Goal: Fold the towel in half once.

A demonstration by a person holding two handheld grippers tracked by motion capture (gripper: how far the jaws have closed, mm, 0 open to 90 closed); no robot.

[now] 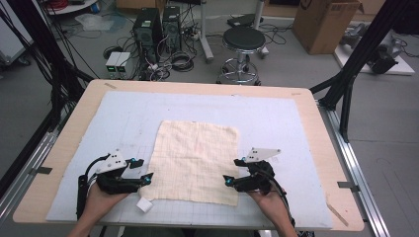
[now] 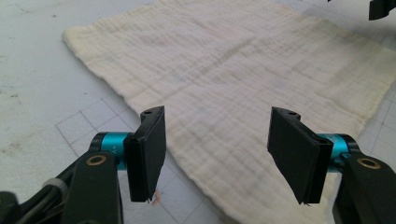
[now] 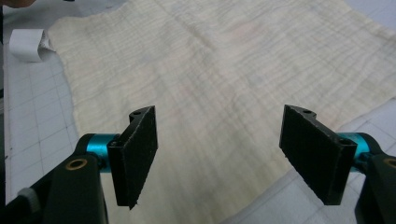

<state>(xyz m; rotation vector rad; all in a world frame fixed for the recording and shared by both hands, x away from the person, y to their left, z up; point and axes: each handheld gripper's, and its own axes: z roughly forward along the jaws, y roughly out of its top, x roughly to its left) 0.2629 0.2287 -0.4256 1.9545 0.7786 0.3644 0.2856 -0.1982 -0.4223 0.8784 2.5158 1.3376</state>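
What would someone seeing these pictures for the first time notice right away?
First, the cream cloth lying flat in the middle of the pale blue mat on the wooden table. Next, the left hand-held gripper at the cloth's near left edge and the right hand-held gripper over its near right edge, both with jaws wide open, holding nothing. A small white tag sticks out at the cloth's near left corner.

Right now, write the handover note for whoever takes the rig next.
Left tongs: open, at the cloth's near-left edge, holding nothing.
Right tongs: open, at the near-right edge, holding nothing.
Cloth: spread flat on the mat, mid-table. A small white tag lies by its near-left corner.
Done: both tongs brought to the cloth.
Left: nothing gripped yet; probably close on the near corners and start the fold.
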